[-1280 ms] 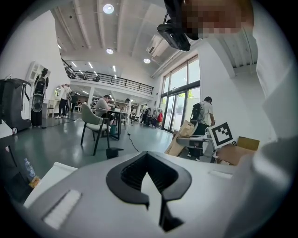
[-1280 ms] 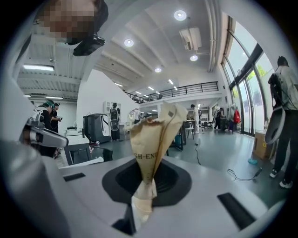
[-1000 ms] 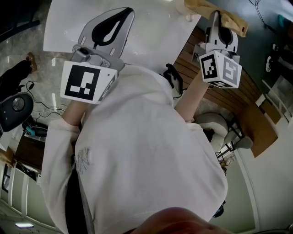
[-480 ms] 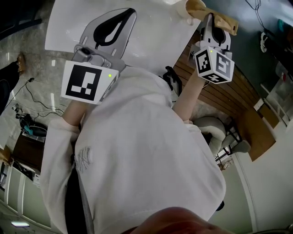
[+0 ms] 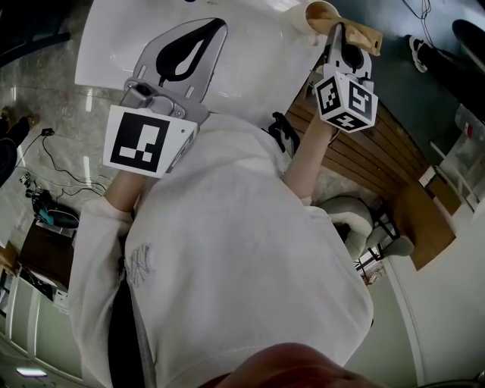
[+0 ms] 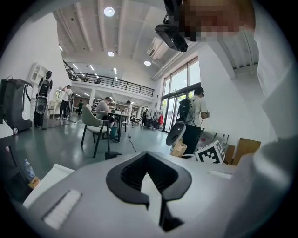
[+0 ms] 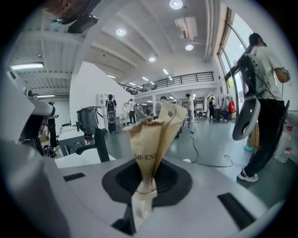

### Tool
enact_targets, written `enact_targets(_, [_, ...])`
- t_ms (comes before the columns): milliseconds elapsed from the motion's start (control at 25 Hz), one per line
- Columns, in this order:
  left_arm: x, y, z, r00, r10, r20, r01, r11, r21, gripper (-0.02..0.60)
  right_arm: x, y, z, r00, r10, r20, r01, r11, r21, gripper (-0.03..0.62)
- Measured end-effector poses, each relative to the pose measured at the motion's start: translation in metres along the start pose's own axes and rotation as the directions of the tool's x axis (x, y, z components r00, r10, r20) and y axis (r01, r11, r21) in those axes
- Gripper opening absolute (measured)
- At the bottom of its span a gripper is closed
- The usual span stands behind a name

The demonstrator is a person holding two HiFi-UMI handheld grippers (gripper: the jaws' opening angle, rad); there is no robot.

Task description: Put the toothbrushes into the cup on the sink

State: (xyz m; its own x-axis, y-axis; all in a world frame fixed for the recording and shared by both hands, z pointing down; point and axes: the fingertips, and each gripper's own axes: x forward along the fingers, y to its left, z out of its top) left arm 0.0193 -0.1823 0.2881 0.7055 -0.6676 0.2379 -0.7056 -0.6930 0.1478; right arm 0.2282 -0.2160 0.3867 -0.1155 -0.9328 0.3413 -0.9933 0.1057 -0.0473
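Observation:
My right gripper (image 5: 339, 32) is raised at the top right of the head view. It is shut on a brown paper-wrapped toothbrush (image 5: 361, 33). In the right gripper view the printed packet (image 7: 154, 139) sticks up from between the jaws of the right gripper (image 7: 143, 197). A tan cup (image 5: 321, 13) sits at the corner of the white sink top (image 5: 258, 57), just left of the packet. My left gripper (image 5: 214, 24) hovers over the white top with its fingertips together and nothing in them. From its own camera the left gripper (image 6: 151, 188) is also empty.
The person's white top (image 5: 242, 258) fills most of the head view. Brown slatted boards (image 5: 379, 155) and a pale chair (image 5: 350, 208) lie to the right, cables (image 5: 57, 163) to the left. A standing person (image 7: 263, 93) and chairs (image 6: 95, 128) show in the hall beyond.
My right gripper has moved up and to the left with the wrapped toothbrush, closer to the tan cup. The left gripper has stayed about where it was.

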Motion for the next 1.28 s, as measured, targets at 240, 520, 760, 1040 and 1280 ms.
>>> enact_targets(240, [-0.001,0.000,0.003,1.000,0.007,0.004,-0.007,1.000,0.001,0.002,0.006,-0.002,-0.008,1.000,-0.019,-0.020,0.019,1.000,-0.002,0.041])
enact_targets(520, [-0.002,-0.005,0.006,1.000,0.008,0.006,-0.008,1.000,-0.001,0.002,0.008,0.006,-0.012,1.000,-0.014,-0.022,0.013,0.999,-0.050,0.041])
enact_targets(760, [-0.004,0.000,0.008,0.999,0.018,0.026,-0.019,1.000,0.004,0.000,0.010,0.006,-0.016,1.000,-0.013,-0.021,0.012,0.999,-0.040,0.041])
enact_targets(1040, [-0.006,0.000,0.008,0.999,0.026,0.025,-0.026,1.000,0.003,0.001,0.010,0.005,-0.017,1.000,-0.016,-0.019,0.015,0.999,-0.040,0.041])
enact_targets(1280, [-0.008,-0.002,0.008,0.999,0.027,0.036,-0.027,1.000,0.003,0.000,0.008,0.006,-0.018,1.000,-0.007,-0.019,0.006,0.999,-0.044,0.041])
